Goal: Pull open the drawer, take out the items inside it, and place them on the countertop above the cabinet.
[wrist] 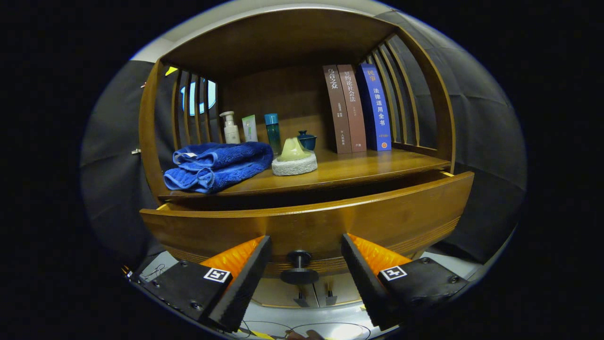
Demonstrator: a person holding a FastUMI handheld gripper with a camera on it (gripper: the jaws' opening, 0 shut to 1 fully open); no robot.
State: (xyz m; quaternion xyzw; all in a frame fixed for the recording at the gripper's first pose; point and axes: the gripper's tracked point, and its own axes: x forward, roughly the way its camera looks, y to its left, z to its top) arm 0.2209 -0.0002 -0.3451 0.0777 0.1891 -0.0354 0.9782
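One drawer point(306, 222) sits pulled partly out just ahead of my gripper point(306, 271), its dark round knob point(299, 268) lying between my two fingers, which stand wide apart and touch neither the knob nor the wood. Just above and beyond the drawer front I see the countertop point(377, 165), carrying a folded blue towel point(217, 166) ahead to my left and a pale sponge point(294, 163) with a greenish lump on it straight ahead. Farther back stand three bottles point(250, 128), a small dark cup point(307, 140) and three upright books point(357, 109) ahead to my right.
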